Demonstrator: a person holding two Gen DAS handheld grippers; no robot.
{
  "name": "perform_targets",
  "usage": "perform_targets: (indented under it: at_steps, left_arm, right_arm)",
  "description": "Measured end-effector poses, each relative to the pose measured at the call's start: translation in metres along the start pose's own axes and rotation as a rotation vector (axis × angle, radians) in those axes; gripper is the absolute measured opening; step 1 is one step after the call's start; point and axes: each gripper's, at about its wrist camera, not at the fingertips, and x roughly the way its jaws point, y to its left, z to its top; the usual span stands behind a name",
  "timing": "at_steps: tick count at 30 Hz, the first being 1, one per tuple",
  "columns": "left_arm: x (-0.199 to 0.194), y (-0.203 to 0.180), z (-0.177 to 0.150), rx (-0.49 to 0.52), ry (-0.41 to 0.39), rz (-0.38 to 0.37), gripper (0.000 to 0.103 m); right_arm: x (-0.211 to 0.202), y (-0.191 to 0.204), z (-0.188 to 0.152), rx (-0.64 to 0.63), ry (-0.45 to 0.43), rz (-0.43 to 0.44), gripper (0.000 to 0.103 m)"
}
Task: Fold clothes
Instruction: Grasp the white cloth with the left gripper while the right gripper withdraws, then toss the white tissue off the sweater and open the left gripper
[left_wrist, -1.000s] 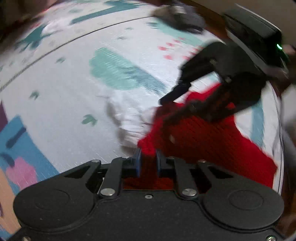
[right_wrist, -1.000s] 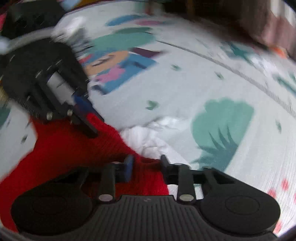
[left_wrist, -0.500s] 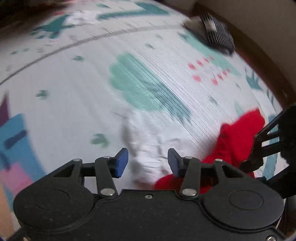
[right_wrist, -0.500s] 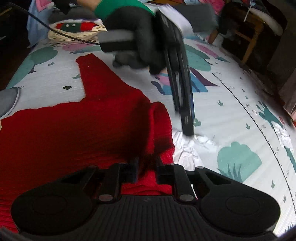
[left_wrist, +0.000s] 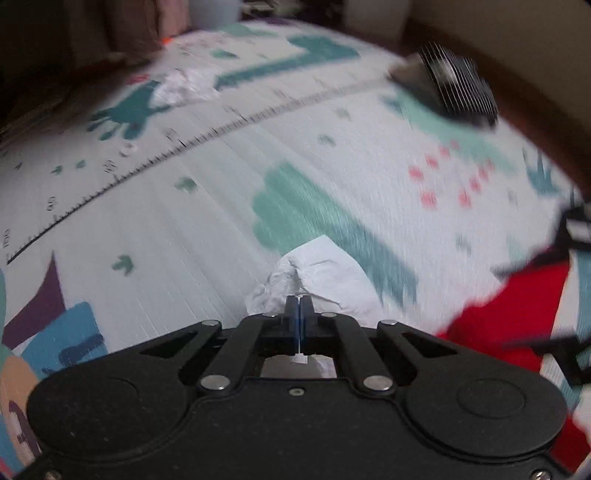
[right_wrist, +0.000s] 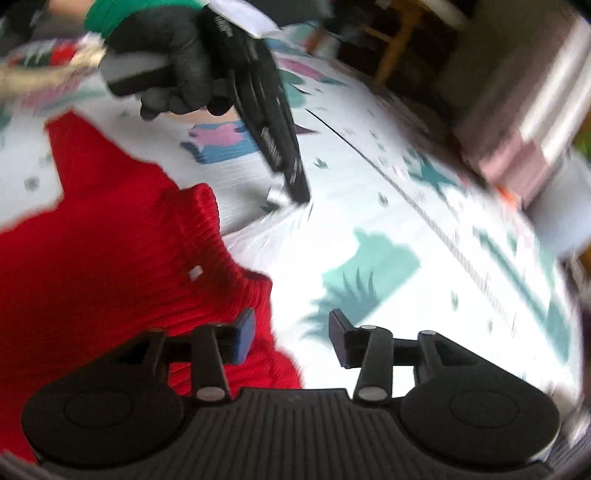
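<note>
Left tool (left_wrist: 297, 306), just closed, pinches white cloth (left_wrist: 325, 277) on open patterned mat (left_wrist: 184, 229); right tool (right_wrist: 291, 336), jaws just opening, empty beside rumpled red sweater (right_wrist: 110, 240).

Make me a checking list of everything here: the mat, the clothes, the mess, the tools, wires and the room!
Surface: play mat printed with trees, dinosaurs and a ruler line.
Job's things: red sweater lying spread on the mat; white garment crumpled beside it.
Clutter: striped dark item at the mat's far edge; more white cloth far off.
Tools: left tool shut on the white garment; right tool open, over the sweater's edge, gripping nothing.
Cables: nothing seen.
Surroundings: wooden chair, blurred furniture.
</note>
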Motion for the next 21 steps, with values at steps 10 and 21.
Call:
perform_targets:
  at_steps: [10, 21]
  left_arm:
    - [-0.022, -0.062, 0.101, 0.019, -0.123, -0.104, 0.000]
    - [0.080, -0.209, 0.179, 0.007, -0.117, -0.128, 0.000]
  right_arm:
    - [-0.083, 0.016, -0.074, 0.454, 0.011, 0.184, 0.060]
    - [-0.085, 0.011, -0.110, 0.681, -0.054, 0.304, 0.060]
